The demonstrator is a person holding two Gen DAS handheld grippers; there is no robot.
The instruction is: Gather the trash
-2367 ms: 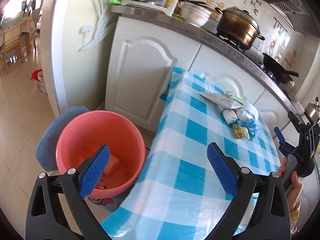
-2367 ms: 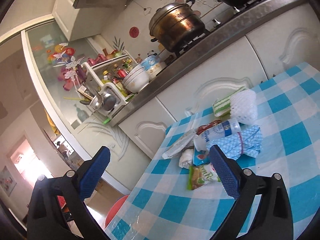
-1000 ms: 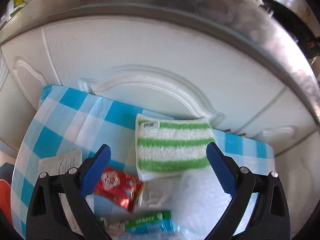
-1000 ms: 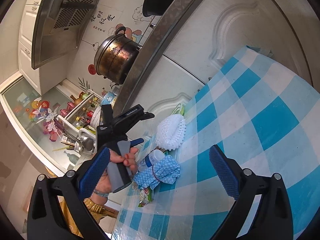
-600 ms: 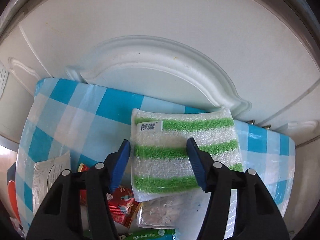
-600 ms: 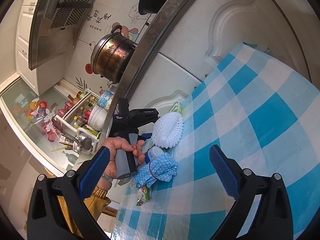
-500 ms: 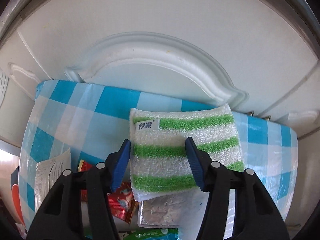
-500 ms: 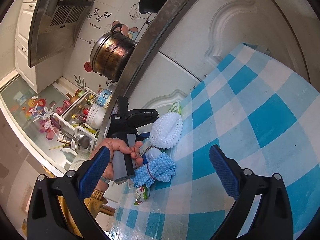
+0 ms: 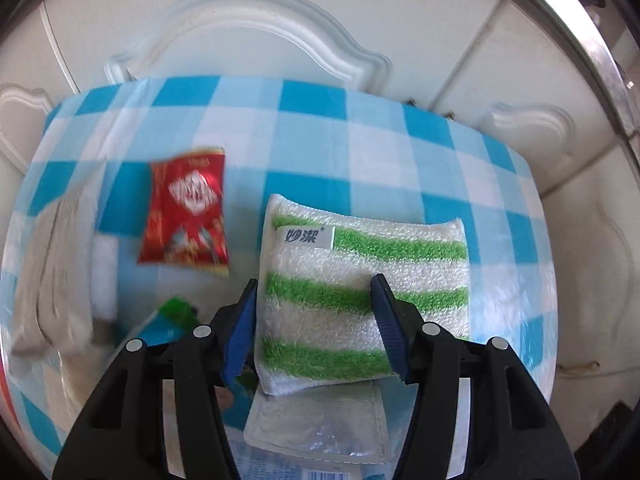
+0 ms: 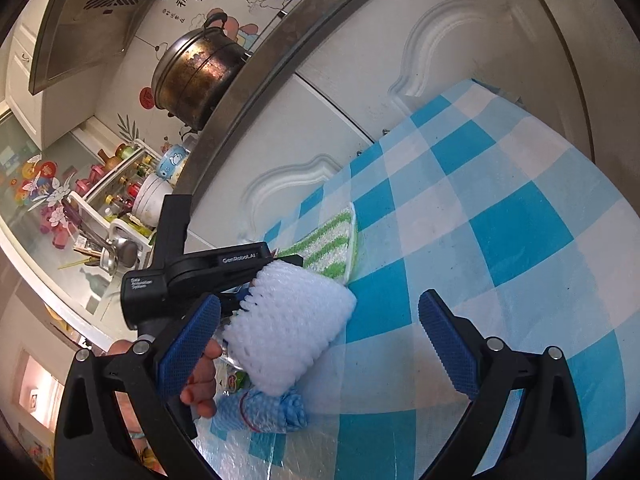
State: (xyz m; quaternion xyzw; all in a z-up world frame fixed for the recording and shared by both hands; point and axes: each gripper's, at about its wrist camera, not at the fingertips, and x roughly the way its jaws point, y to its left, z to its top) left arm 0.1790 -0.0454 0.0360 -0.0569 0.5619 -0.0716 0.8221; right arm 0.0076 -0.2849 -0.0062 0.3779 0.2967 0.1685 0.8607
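Left gripper [image 9: 312, 312] part-closed, pads pressing a green-striped cloth [image 9: 360, 292] (edge pinched), right gripper [image 10: 320, 344] spread wide, holding nothing

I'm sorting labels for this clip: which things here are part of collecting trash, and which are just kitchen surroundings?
Job things:
left hand-held gripper, closed on the green-and-white striped sponge cloth
red foil snack wrapper
white foam fruit net
blue mesh bundle

Lying about:
blue-and-white checked tablecloth
brown lidded stockpot
white cupboard door
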